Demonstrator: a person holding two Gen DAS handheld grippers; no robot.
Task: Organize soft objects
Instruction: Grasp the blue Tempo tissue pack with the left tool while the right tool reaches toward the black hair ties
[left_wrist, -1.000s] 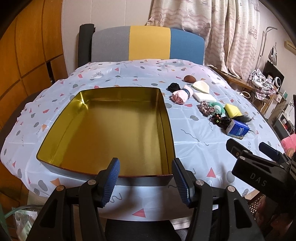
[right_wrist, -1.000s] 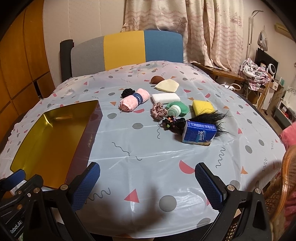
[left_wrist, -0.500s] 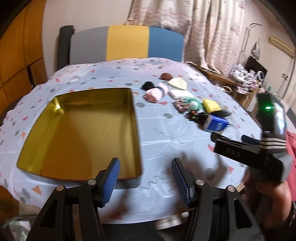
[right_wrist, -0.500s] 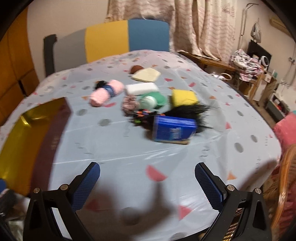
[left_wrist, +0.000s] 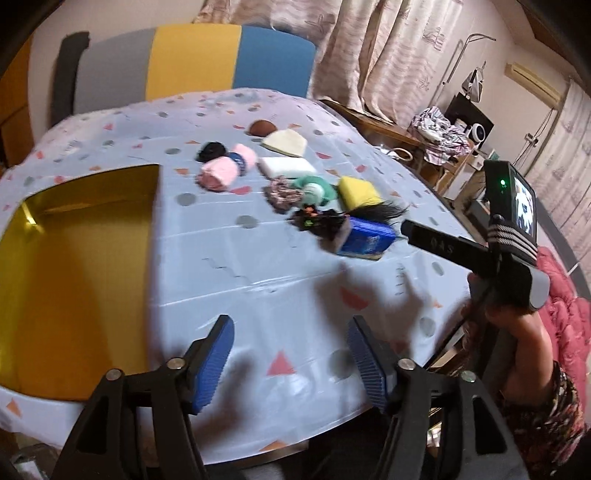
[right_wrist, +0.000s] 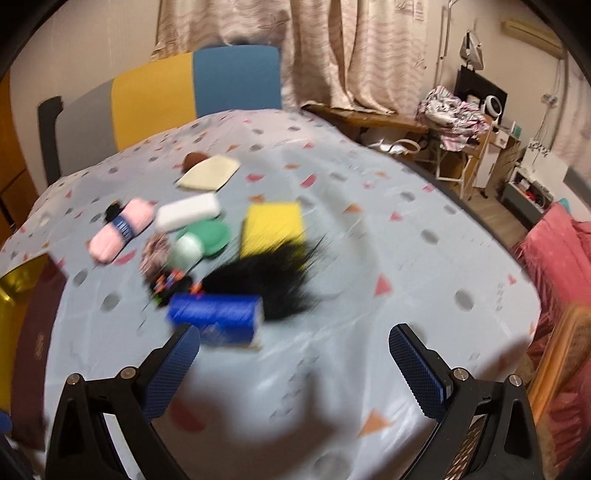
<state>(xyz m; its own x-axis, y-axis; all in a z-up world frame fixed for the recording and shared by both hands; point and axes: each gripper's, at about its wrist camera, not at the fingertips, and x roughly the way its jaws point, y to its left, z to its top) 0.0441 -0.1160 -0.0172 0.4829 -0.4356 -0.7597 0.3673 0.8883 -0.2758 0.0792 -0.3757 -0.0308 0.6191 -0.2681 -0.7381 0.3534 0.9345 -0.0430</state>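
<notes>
Soft items lie in a cluster on the patterned tablecloth: a blue tissue pack (right_wrist: 216, 320) nearest, black hair piece (right_wrist: 273, 280), yellow sponge (right_wrist: 273, 225), pink towel roll (right_wrist: 122, 230), white sponge (right_wrist: 188, 211), green puff (right_wrist: 207, 232), scrunchie (right_wrist: 155, 254), cream cloth (right_wrist: 208, 172). The tissue pack (left_wrist: 365, 238) and pink roll (left_wrist: 225, 170) also show in the left wrist view. A gold tin (left_wrist: 74, 273) sits at left. My left gripper (left_wrist: 291, 358) is open and empty above the front edge. My right gripper (right_wrist: 295, 365) is open and empty just before the tissue pack.
A grey, yellow and blue chair back (left_wrist: 192, 62) stands behind the table. Curtains, a side table with clothes (right_wrist: 450, 107) and a pink quilt (right_wrist: 554, 254) are to the right. The right gripper's body and the holding hand (left_wrist: 506, 280) show at right in the left view.
Both grippers have swung right, off the gold tin and toward the item cluster. The right gripper has moved closer to the tissue pack. Both stay open.
</notes>
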